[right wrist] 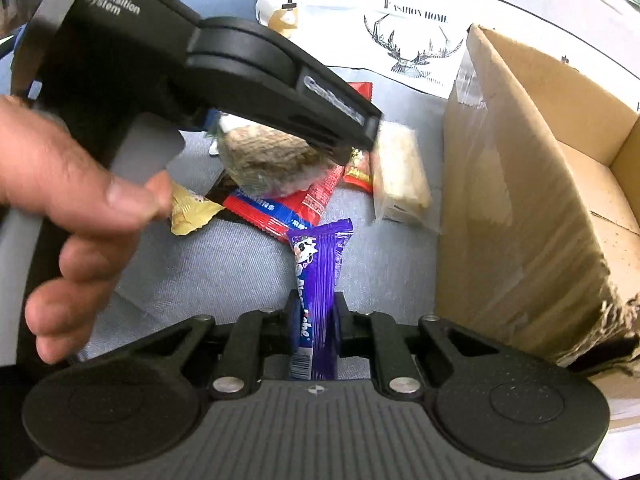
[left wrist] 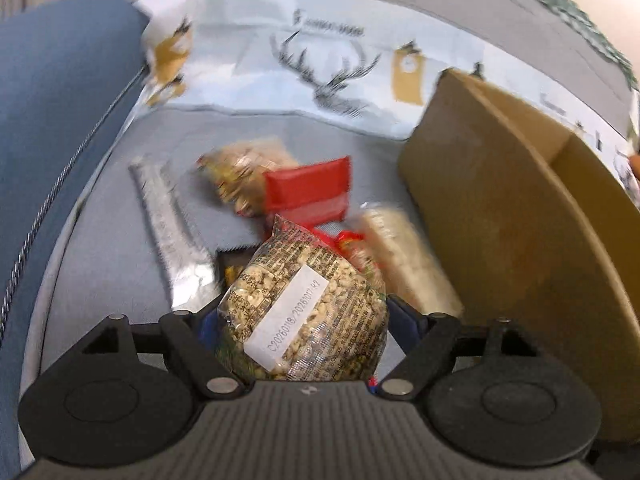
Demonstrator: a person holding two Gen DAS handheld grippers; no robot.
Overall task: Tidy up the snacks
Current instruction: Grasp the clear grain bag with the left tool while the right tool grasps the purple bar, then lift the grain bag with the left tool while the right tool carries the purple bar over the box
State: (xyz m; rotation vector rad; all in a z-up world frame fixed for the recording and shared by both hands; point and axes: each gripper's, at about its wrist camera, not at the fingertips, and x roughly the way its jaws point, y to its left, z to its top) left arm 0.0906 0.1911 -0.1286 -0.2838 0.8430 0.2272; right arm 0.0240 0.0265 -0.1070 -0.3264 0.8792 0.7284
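The left gripper (left wrist: 303,312) is clamped on a clear bag of pale puffed grains (left wrist: 304,304); the bag is plump and rounded, printed with small dark text and a red top edge, and carries a white date sticker across its front; it sits squarely between the two fingers, bulging past them on both sides and rising up toward the far end of the view.

The right gripper (right wrist: 314,320) is closed narrowly on a purple snack bar (right wrist: 318,280); the wrapper is long and slim, glossy purple with a cartoon cow at its far end and a white barcode patch at the near end; it runs lengthwise between the jaws, its near end tucked back toward the gripper body and its far end reaching out over the grey cloth surface (right wrist: 224,264).

From the right wrist view the left gripper (right wrist: 344,142) and the person's left hand (right wrist: 72,200) show above the pile, the grain bag (right wrist: 272,164) hanging from its tip.

On the cloth lie a red packet (left wrist: 308,190), a silver sachet (left wrist: 172,236), a pale rice cracker pack (right wrist: 400,168) and a yellow wrapper (right wrist: 188,210); an open cardboard box (right wrist: 532,184) stands just to the right of the pile; behind hangs a white cloth with a stag drawing (right wrist: 416,48).
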